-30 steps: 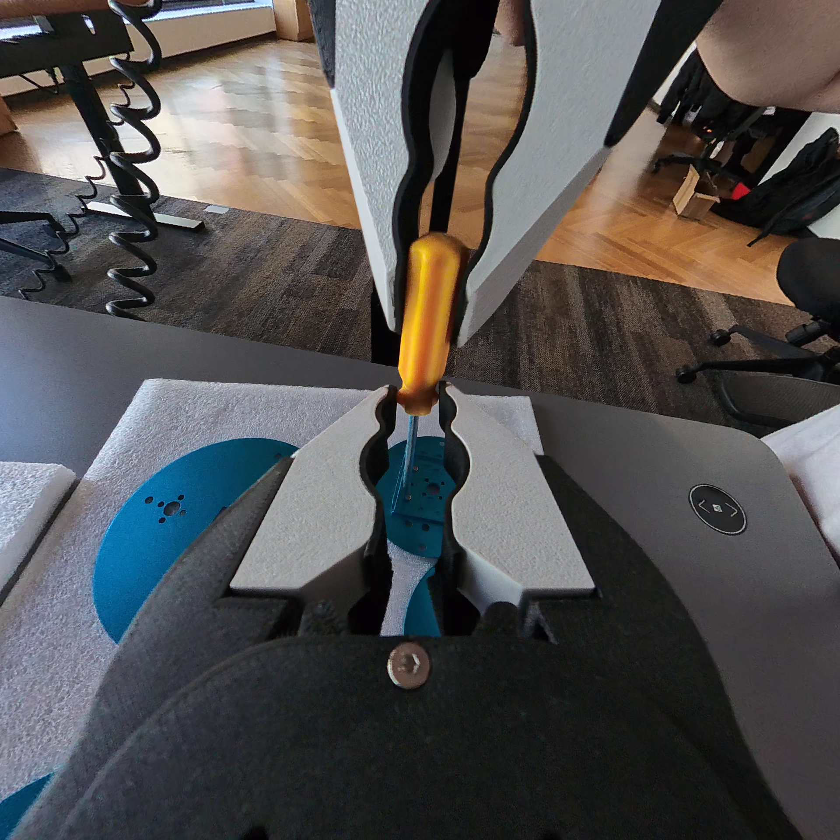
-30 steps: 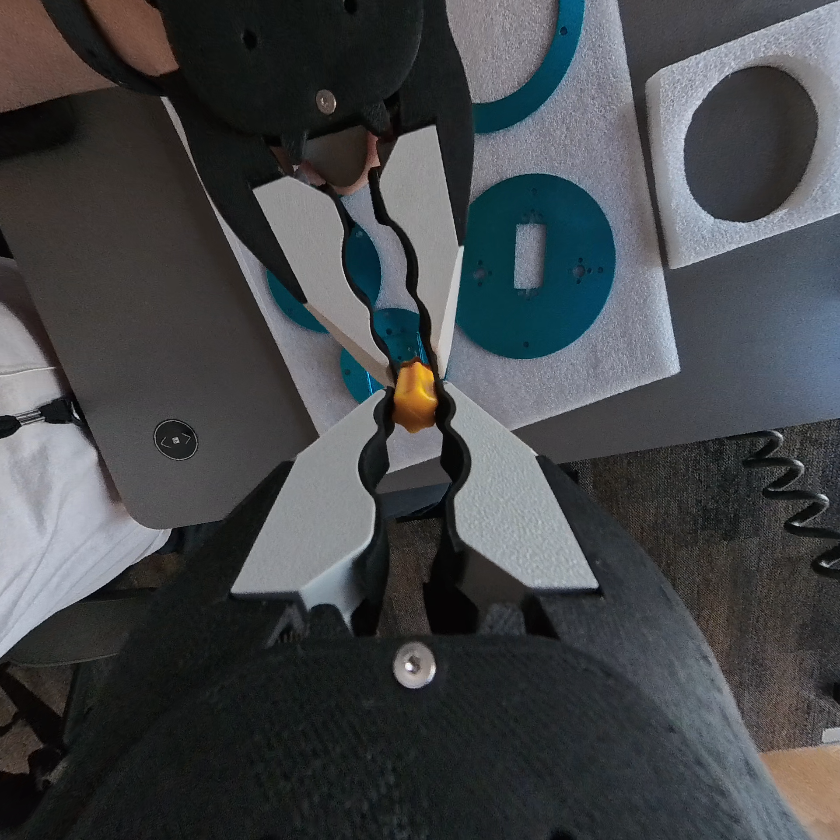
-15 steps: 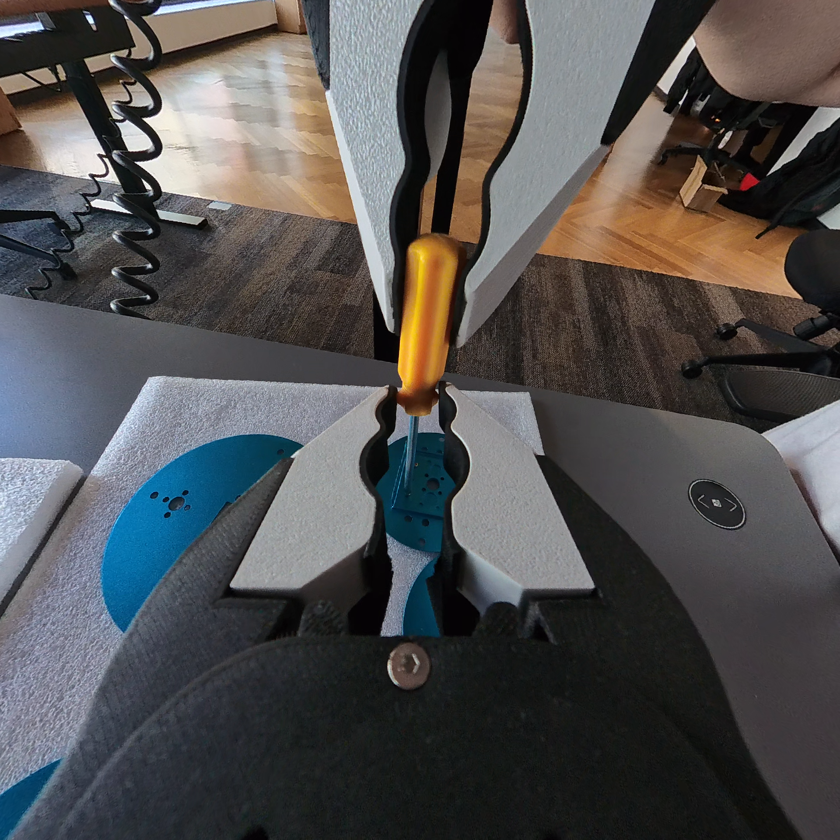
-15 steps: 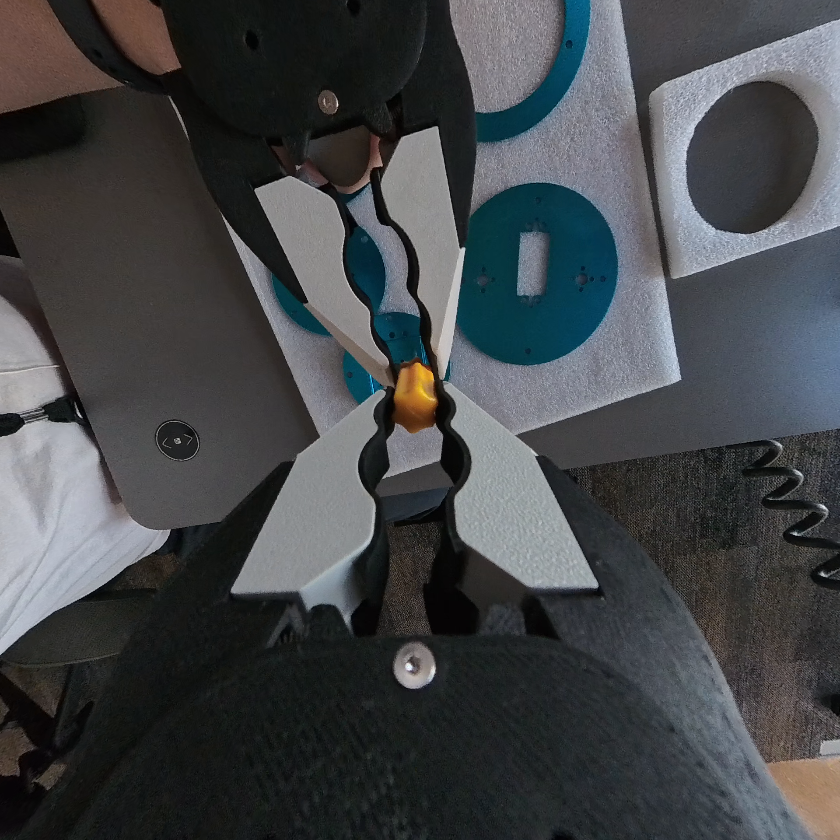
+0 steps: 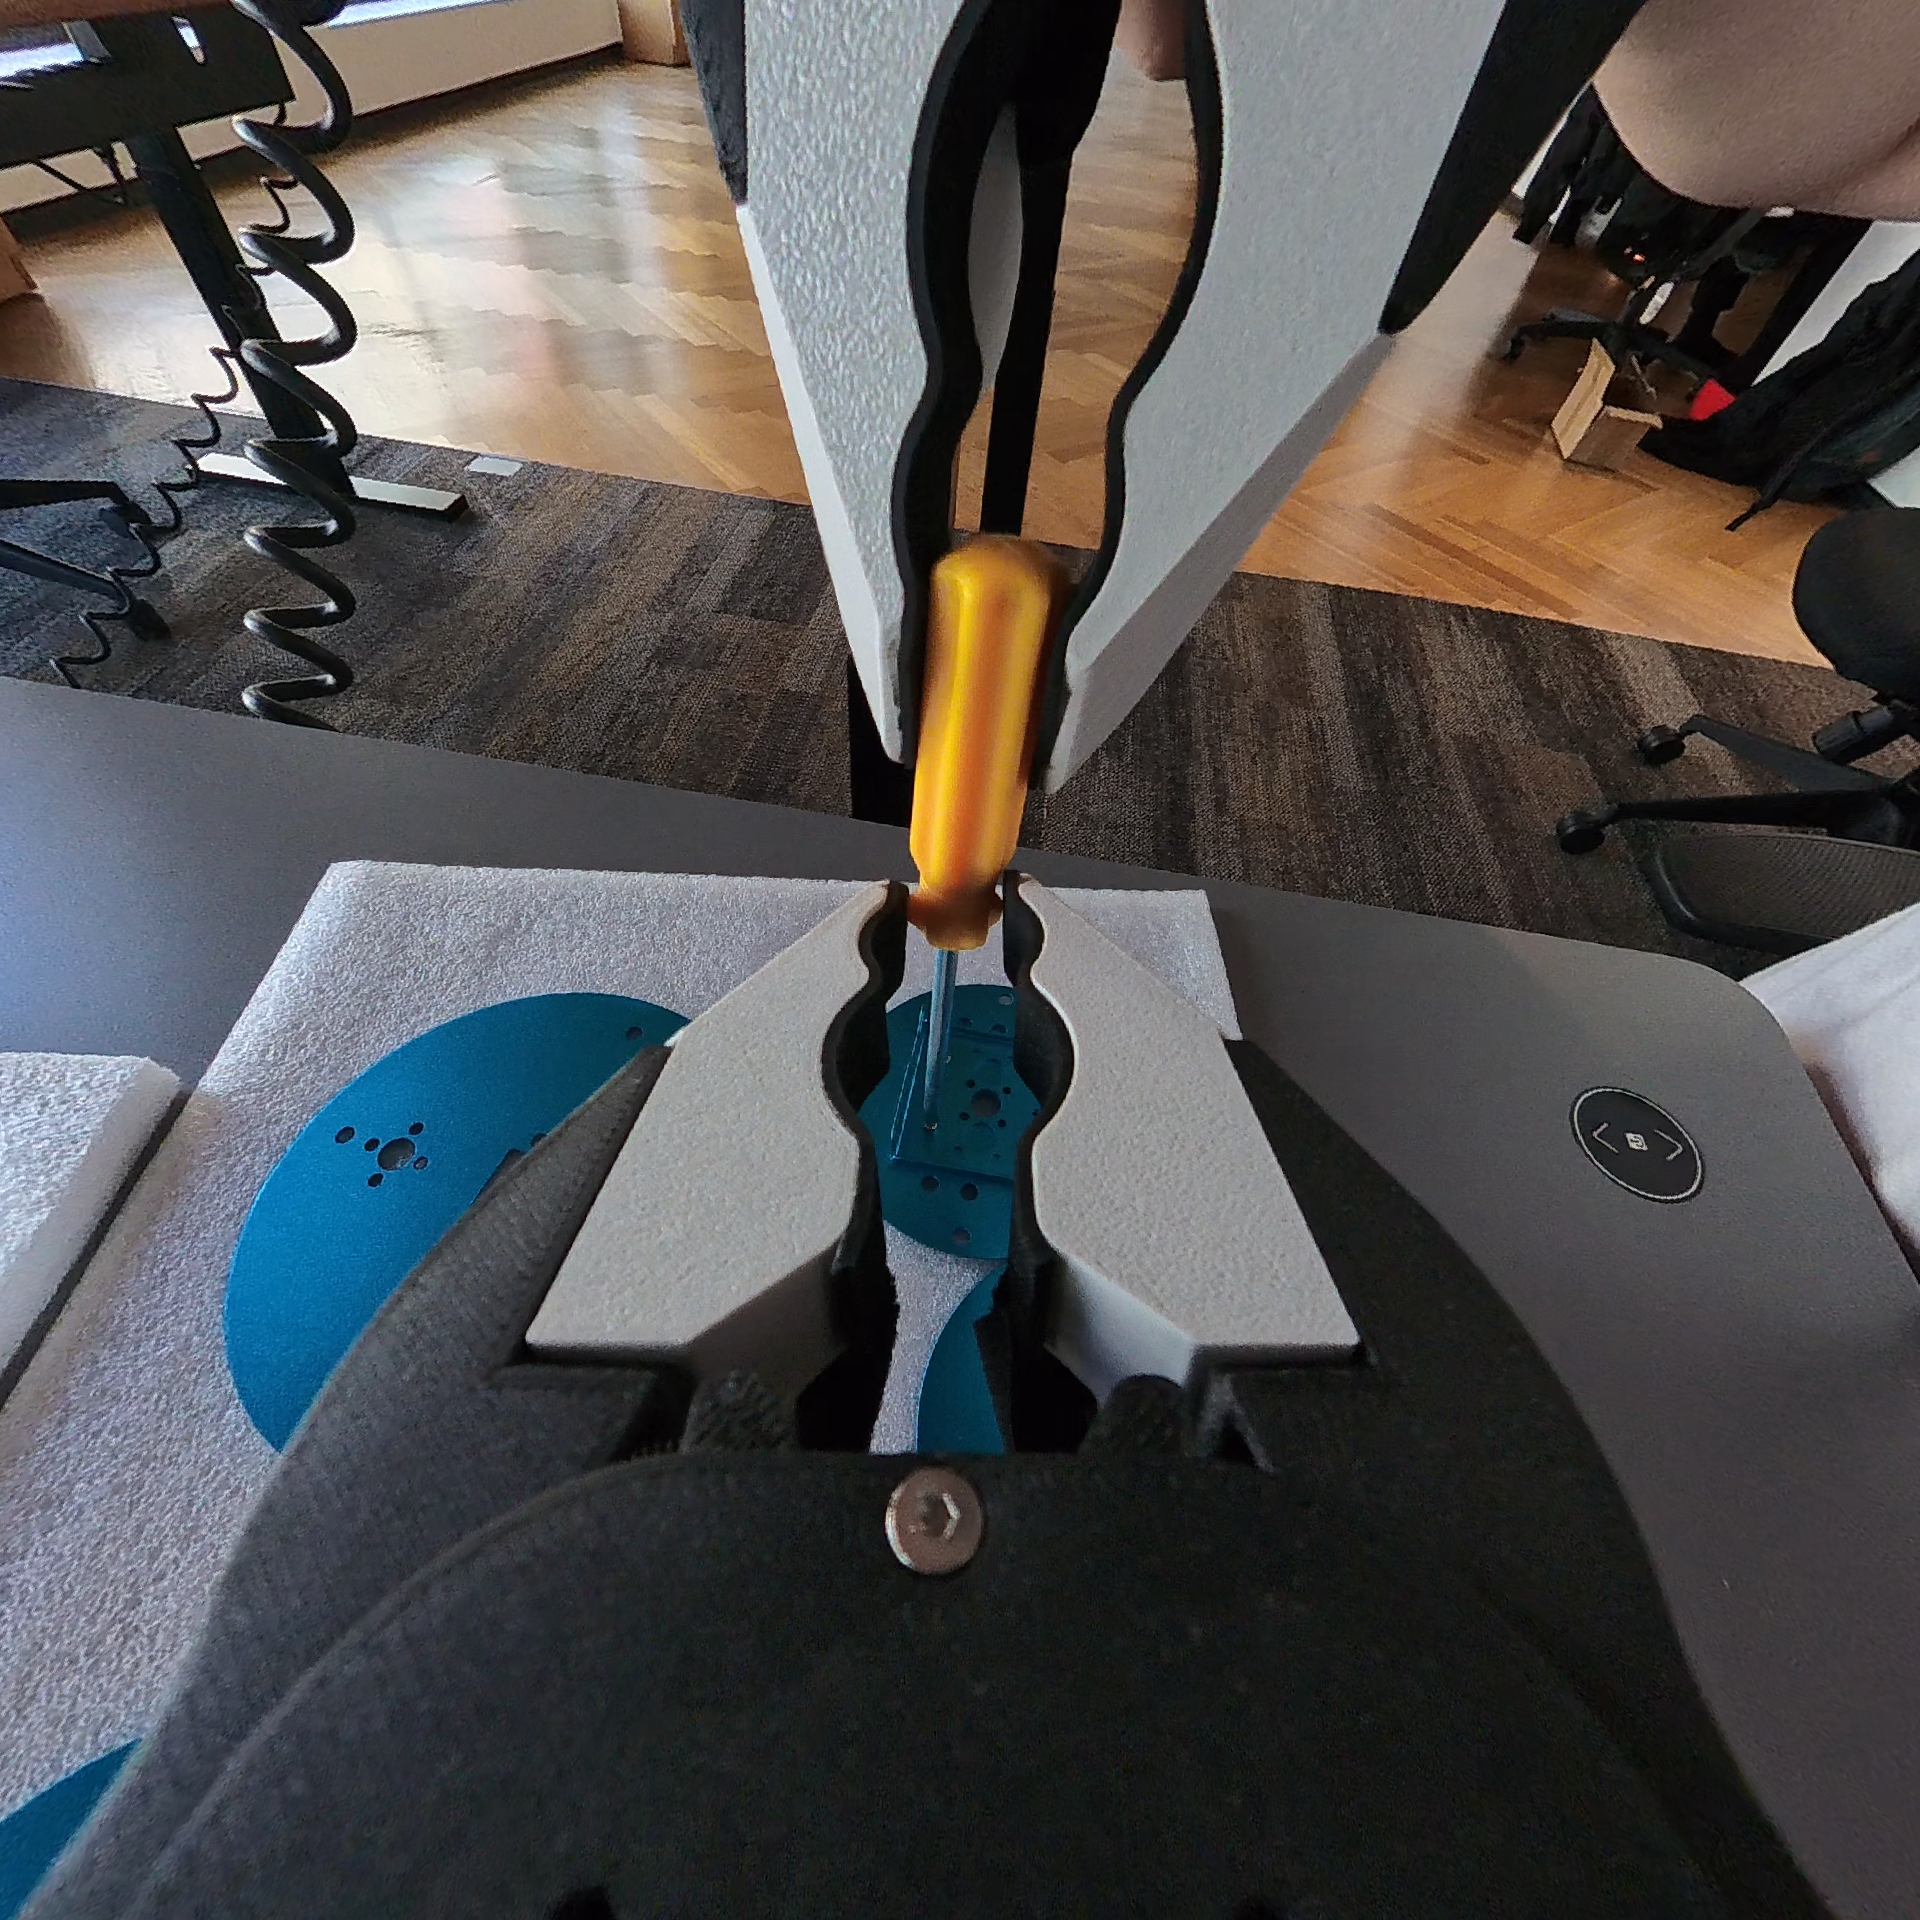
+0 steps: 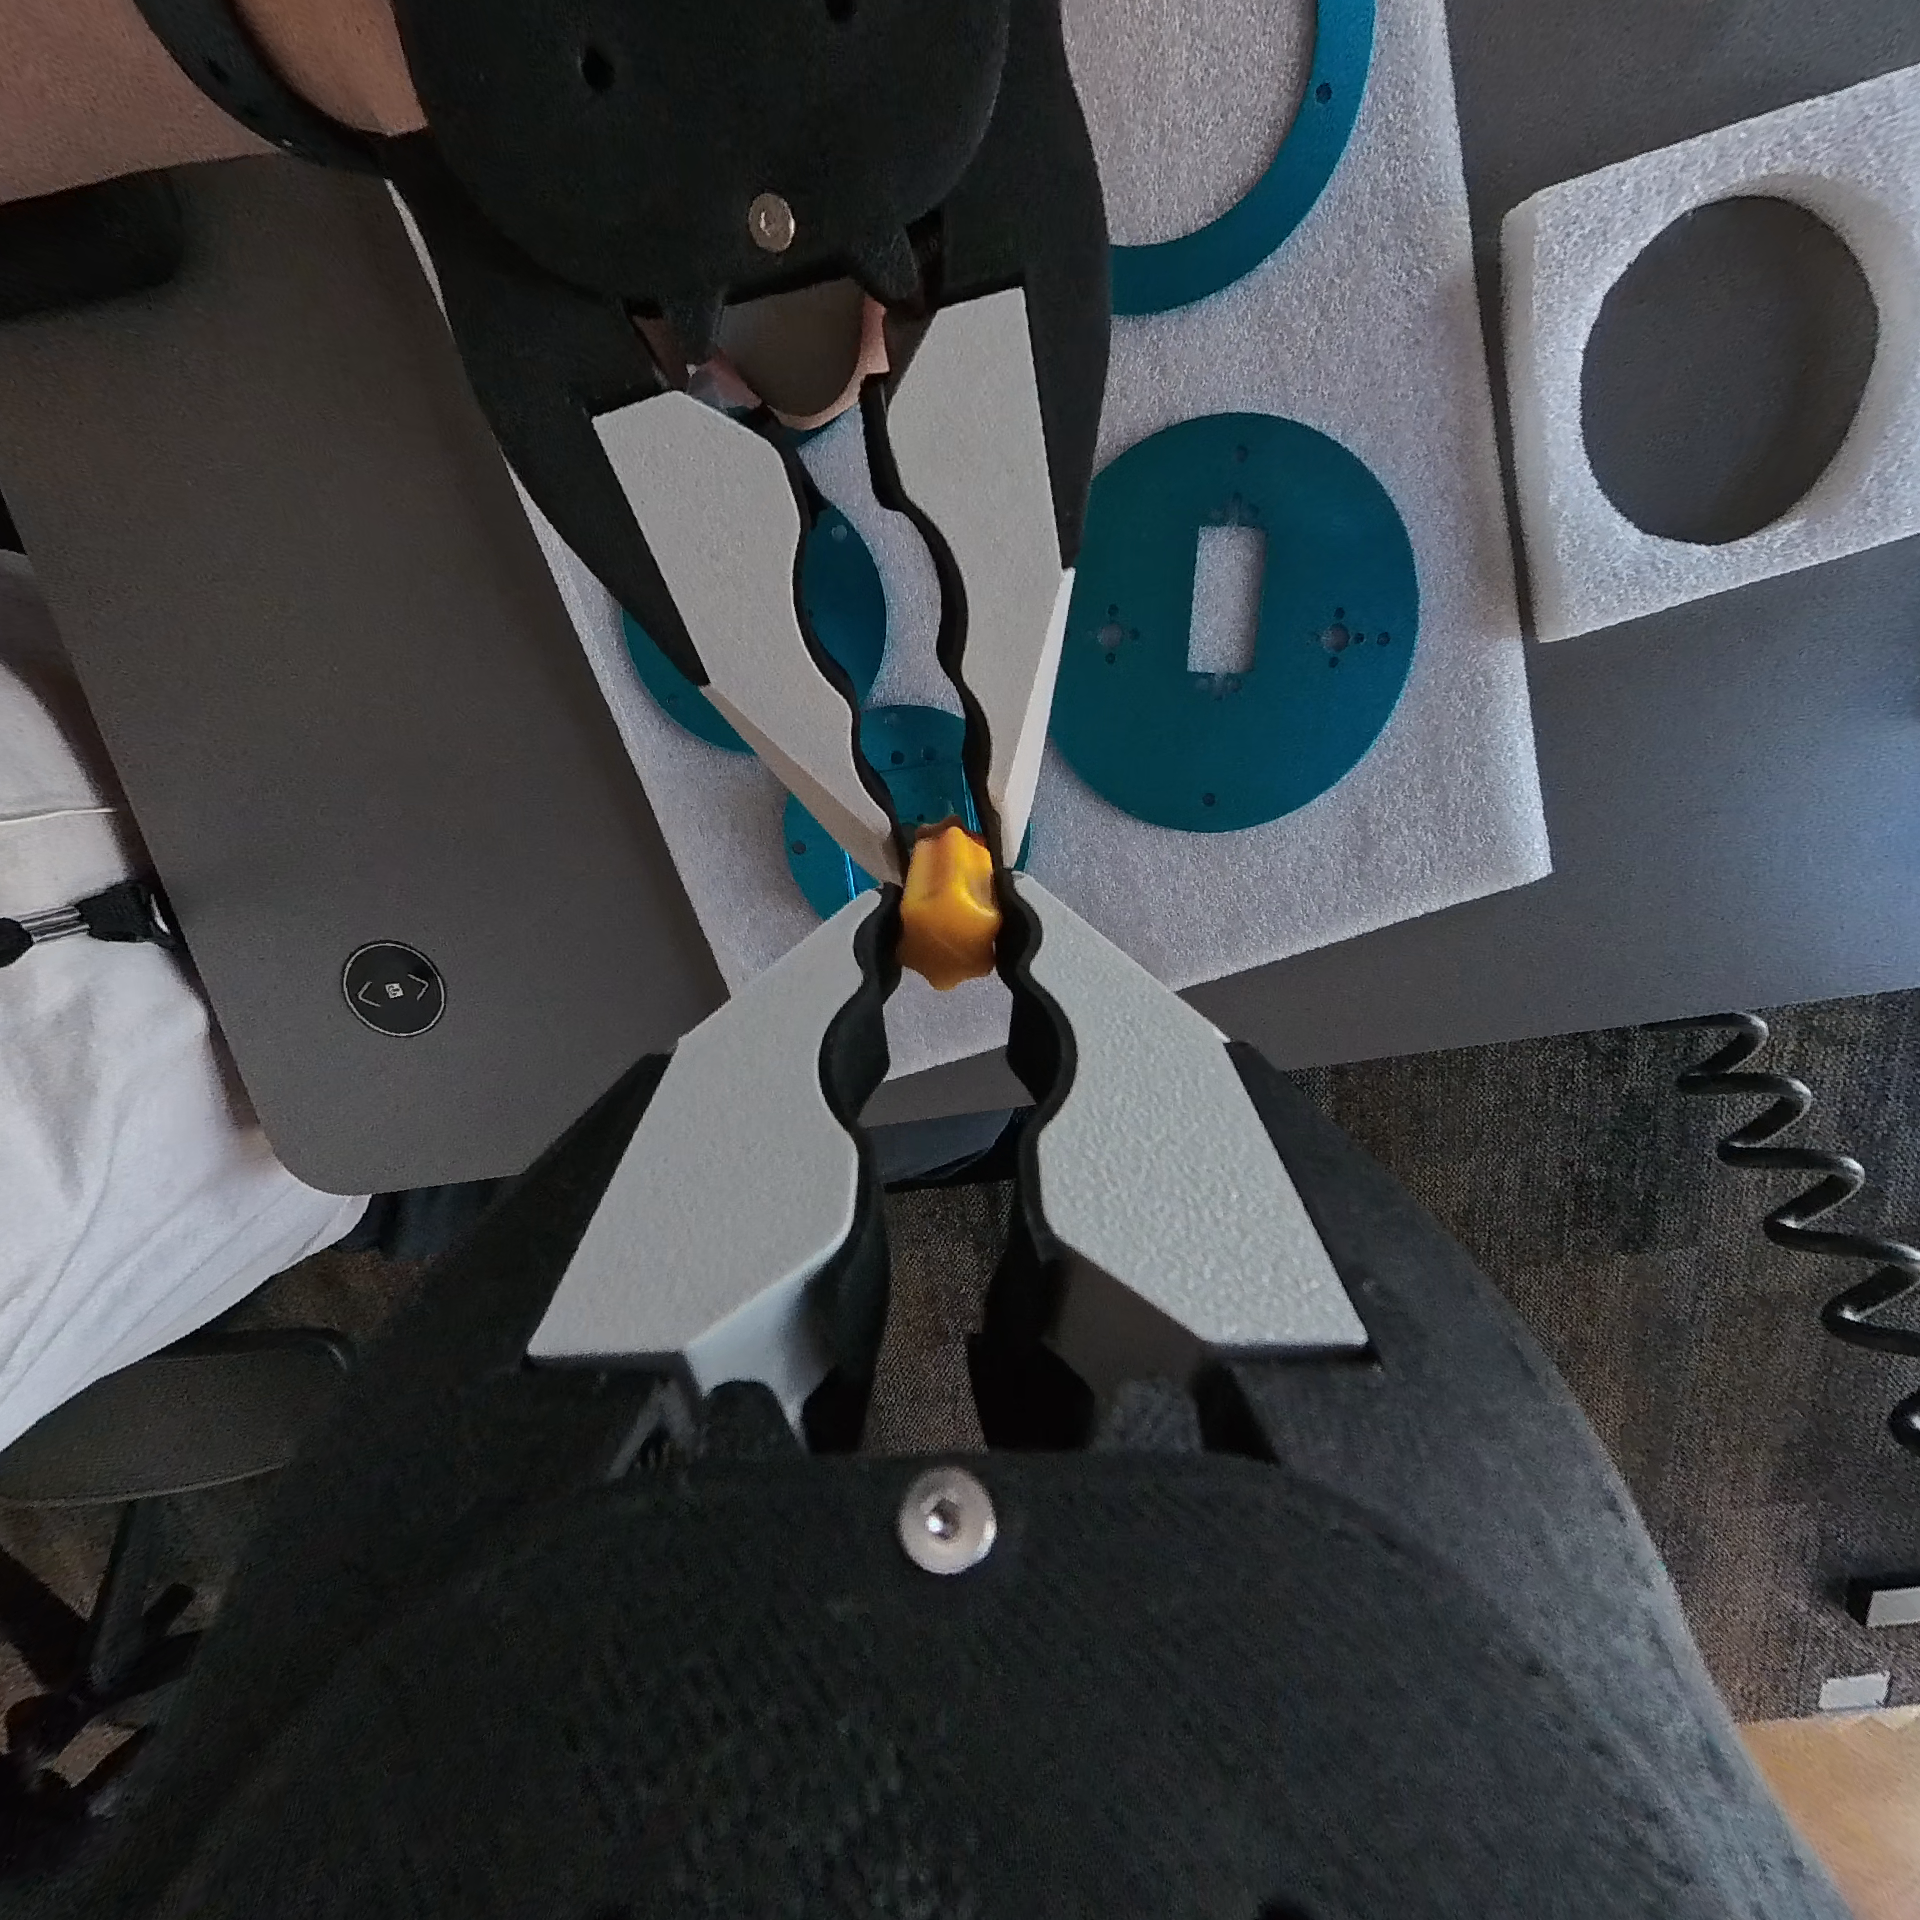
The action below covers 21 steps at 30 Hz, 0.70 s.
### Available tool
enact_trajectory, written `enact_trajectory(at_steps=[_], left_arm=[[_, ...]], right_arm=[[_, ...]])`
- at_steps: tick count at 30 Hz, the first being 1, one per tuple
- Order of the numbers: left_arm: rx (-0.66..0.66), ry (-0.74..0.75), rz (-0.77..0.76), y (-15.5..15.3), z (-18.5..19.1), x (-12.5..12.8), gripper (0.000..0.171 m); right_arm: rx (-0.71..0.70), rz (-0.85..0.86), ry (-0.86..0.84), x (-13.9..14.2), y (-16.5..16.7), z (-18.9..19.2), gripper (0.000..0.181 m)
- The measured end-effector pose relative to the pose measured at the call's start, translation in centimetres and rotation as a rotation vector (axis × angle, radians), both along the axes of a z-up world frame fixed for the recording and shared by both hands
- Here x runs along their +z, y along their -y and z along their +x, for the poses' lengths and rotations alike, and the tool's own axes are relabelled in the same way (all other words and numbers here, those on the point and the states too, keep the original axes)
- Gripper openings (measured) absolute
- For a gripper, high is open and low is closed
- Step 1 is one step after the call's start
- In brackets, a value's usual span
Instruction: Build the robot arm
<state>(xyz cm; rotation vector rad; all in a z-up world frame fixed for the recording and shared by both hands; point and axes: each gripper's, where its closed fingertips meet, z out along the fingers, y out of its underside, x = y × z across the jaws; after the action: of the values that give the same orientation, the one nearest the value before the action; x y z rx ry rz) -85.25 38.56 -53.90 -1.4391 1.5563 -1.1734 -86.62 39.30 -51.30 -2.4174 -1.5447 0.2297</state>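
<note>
Right gripper (image 6: pixel 948 914): comes straight down from above, fingers pinched tight on the top of the orange screwdriver (image 5: pixel 977 727). In the left wrist view it's the big white pair hanging in from the top edge (image 5: pixel 971 769).

Left gripper (image 5: pixel 954 896): comes in low over the desk, fingers nearly together, tips hugging the bottom collar of the handle from both sides. Looks like contact on both tips, so I'd call it gripping the screwdriver too. From the right wrist view it points toward the camera (image 6: pixel 940 847).

Screwdriver: standing pretty much upright, thin metal shaft going down between the left fingers, tip sitting on the small blue perforated bracket (image 5: pixel 961 1132). Handle is a bit blurry.

Bracket: rests on the white foam sheet (image 5: pixel 499 935), mostly hidden behind the left fingers.

Other blue parts: round disc with a cluster of small holes (image 5: pixel 436 1164) to the left of the bracket; oval plate with a rectangular slot (image 6: pixel 1231 634) just beside the grippers; a thin ring (image 6: pixel 1288 197) farther up the foam.

Foam frame (image 6: pixel 1558 416): separate white square with a big round cutout, lying apart on the grey desk (image 6: pixel 291 623).

Desk extras: round black control button (image 5: pixel 1634 1143) near the rounded corner.

Beyond the desk: black coiled cable (image 5: pixel 296 436), dark carpet, wooden floor, office chair base (image 5: pixel 1766 800).

In the way: each gripper's own black body fills the bottom half of its view.
</note>
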Motion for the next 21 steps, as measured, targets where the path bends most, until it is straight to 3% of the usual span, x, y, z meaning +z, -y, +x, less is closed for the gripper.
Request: enact_trajectory(at_steps=[15,21], left_arm=[[-0.045,-0.027,0.067,0.6,-0.8,-0.3,0.017],[-0.028,0.043,0.055,0.9,0.2,1.0,0.029]], right_arm=[[0.162,0.105,0.038,-0.1,0.8,-1.3,0.017],[0.126,0.092,0.0,-0.1,0.6,-0.9,0.017]])
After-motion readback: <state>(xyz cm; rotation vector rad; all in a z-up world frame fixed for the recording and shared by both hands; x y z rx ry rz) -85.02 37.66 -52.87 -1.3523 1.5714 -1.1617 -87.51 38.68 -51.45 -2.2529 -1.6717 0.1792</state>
